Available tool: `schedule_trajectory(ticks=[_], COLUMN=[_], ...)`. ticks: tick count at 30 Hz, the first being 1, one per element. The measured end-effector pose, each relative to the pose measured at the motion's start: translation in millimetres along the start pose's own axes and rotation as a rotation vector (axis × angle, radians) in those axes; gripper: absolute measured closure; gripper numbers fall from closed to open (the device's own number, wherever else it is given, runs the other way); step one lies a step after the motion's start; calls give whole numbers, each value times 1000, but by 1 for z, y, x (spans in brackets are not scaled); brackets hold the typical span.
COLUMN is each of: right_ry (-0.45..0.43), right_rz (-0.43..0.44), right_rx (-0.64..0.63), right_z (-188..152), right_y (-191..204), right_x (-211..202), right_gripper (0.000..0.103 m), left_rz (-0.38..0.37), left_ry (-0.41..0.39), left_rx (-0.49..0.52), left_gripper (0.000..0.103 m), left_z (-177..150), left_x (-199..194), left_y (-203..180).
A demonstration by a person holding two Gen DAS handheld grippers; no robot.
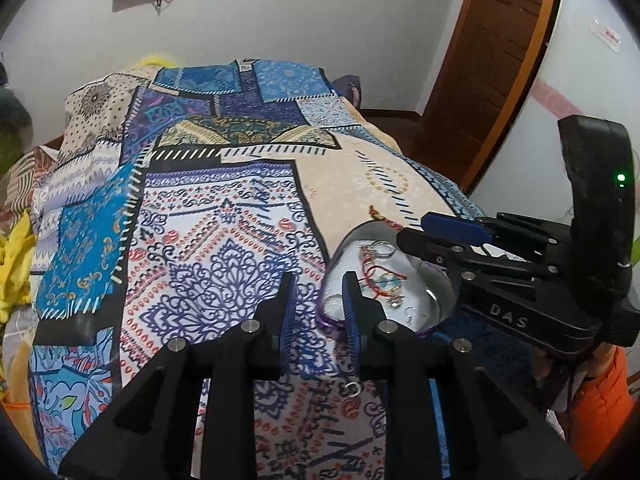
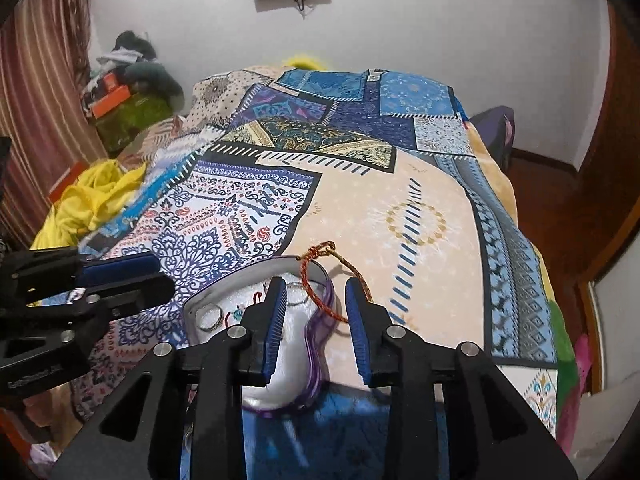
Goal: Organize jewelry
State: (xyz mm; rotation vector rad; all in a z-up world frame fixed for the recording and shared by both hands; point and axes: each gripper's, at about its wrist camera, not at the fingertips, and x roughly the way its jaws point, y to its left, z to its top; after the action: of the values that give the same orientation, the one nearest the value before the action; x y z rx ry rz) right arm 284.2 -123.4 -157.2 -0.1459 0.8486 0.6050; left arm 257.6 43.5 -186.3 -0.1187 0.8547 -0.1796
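A heart-shaped tin box (image 1: 436, 280) with a purple rim lies on the patterned bedspread; it also shows in the right wrist view (image 2: 288, 360). Inside it are silver rings (image 1: 380, 249) and red string bracelets (image 1: 380, 276). A red and gold cord bracelet (image 2: 320, 300) hangs over the box's far rim onto the bedspread. A small silver ring (image 1: 351, 389) lies on the bedspread near me. My left gripper (image 1: 319, 300) is open and empty at the box's left edge. My right gripper (image 2: 316, 312) is open, its fingers either side of the cord bracelet and box rim.
The bedspread (image 1: 224, 208) covers a bed. Yellow cloth (image 2: 92, 200) lies at its left side. A wooden door (image 1: 500, 40) stands to the right. Clutter (image 2: 128, 80) is piled in the far left corner.
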Motion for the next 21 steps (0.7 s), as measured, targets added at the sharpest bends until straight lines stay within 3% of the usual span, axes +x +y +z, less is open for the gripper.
schedule_trajectory(ticks=[3,7,21], right_ry=[1,-4,-76], right_rz=[-15,-47,-33], right_rx=[-17,-43,-8], right_z=[1,2,6], right_y=[2,4,-1], right_x=[4,7,-21], right_gripper=[76,93,99], left_rz=[-3,-13,-24], left_ry=[-2,-5,-19], left_rx=[-7,-11,-7], left_gripper=[81,81,81], left_z=[-2,-2,-2], left_x=[0,2,-1], left_y=[4,5,0])
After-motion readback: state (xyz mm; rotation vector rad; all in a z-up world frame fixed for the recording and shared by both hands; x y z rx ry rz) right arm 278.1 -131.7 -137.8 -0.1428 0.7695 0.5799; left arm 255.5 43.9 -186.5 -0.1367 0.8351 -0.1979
